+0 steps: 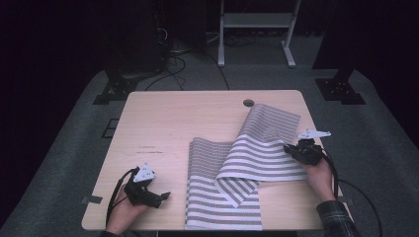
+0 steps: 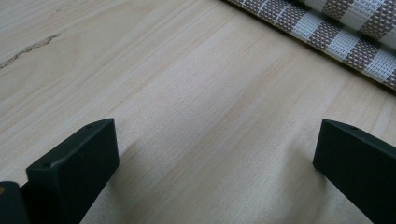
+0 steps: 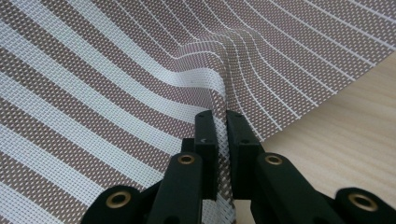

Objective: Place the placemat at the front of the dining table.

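A: Our right tool (image 1: 296, 148) has its jaws pinched on the mat (image 1: 232, 168), right at its edge; the weave buckles up just ahead of the tips in the right gripper view

B: And our left tool (image 1: 157, 195) rests wide open on the bare surface (image 1: 163, 123), holding nothing, with the mat's near edge ahead of it and to its right

A: The mat lies half folded, one corner drawn across the flat part, all of it to the left of the right tool

B: The risk, we think: the grip is only a thin bite on a stiff weave, so a quick pull could slip it free, or drag the whole mat instead of turning the flap

A: The right tool also sits near the surface's edge, with little room beyond it

B: There's plenty of open wood between our left tool and the far edge, so we'd carry the flap that way
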